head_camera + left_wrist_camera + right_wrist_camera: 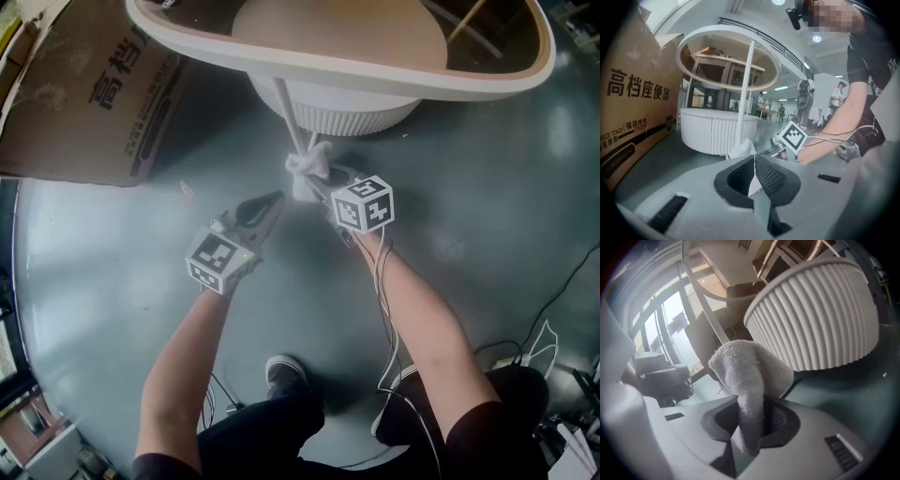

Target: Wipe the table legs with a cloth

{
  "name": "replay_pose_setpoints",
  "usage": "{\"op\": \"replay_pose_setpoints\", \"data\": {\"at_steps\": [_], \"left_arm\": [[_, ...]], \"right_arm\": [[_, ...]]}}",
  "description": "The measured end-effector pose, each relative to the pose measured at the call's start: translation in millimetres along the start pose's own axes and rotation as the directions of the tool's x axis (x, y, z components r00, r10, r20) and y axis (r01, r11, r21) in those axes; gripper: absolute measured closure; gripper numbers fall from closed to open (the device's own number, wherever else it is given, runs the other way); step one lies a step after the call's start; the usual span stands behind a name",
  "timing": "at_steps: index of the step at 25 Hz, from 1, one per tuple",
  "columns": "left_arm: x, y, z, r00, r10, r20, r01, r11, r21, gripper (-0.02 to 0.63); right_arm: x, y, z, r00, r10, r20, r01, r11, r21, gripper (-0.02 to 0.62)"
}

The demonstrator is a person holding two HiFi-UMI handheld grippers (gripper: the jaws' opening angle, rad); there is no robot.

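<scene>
Head view: brown printed cardboard box (84,94) lies far left. Left gripper (270,202) jaws are pressed together with nothing between. Right gripper (323,187) jaws clamp a crumpled white terry cloth (307,169), bunched ahead of them against the thin white table leg (292,117). Ribbed white round base (333,111) sits beyond, with open grey floor (525,187) to the right.

Glossy grey-green floor (112,281) carrying the table's white ribbed base (337,111), a printed cardboard box (84,94) at upper left, 1 dark shoe (284,372) below centre, and loose cables (534,347) at lower right.
</scene>
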State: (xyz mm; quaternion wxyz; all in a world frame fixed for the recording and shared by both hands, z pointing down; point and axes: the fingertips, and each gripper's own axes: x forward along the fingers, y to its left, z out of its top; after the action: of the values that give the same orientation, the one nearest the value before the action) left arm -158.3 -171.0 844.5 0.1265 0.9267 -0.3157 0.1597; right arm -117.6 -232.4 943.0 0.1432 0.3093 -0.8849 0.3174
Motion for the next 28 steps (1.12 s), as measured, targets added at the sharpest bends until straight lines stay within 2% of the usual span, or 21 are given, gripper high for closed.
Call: {"op": "replay_pose_setpoints", "data": {"at_steps": [4,7,10,12,13,16,21,24,28], "left_arm": [[-4,-8,24,0.999,-0.012,0.033,0.011,0.999,0.040,0.600],[-16,-9,74,0.993,-0.005,0.122,-0.001,0.999,0.048,0.600],[-36,-5,139,0.973,0.026,0.231,-0.050,0.994,0.101,0.600],[-47,-6,177,0.957,0.029,0.287,-0.077,0.985,0.154,0.600],[-52,-8,193,0.951,0.024,0.309,-0.084,0.980,0.182,0.600],[-58,-19,226,0.938,-0.001,0.347,-0.091,0.964,0.248,0.600],[-59,-37,237,0.939,-0.036,0.342,-0.074,0.950,0.303,0.600],[-57,-38,232,0.946,-0.038,0.323,-0.069,0.947,0.312,0.600],[-49,-35,216,0.954,-0.035,0.299,-0.052,0.959,0.279,0.600]], "right_arm": [[-38,46,39,0.991,0.101,0.091,-0.092,0.991,-0.098,0.511],[-80,85,94,0.963,0.179,0.203,-0.139,0.971,-0.197,0.511],[-130,106,165,0.907,0.204,0.368,-0.099,0.953,-0.285,0.511],[-156,109,206,0.870,0.182,0.458,-0.027,0.946,-0.324,0.511],[-164,108,222,0.861,0.162,0.481,0.018,0.937,-0.348,0.511],[-160,108,248,0.863,0.115,0.492,0.118,0.901,-0.417,0.511],[-130,121,264,0.877,0.118,0.467,0.161,0.843,-0.514,0.511],[-125,121,254,0.879,0.126,0.460,0.150,0.843,-0.516,0.511],[-116,112,231,0.894,0.115,0.433,0.129,0.860,-0.493,0.512]]}}
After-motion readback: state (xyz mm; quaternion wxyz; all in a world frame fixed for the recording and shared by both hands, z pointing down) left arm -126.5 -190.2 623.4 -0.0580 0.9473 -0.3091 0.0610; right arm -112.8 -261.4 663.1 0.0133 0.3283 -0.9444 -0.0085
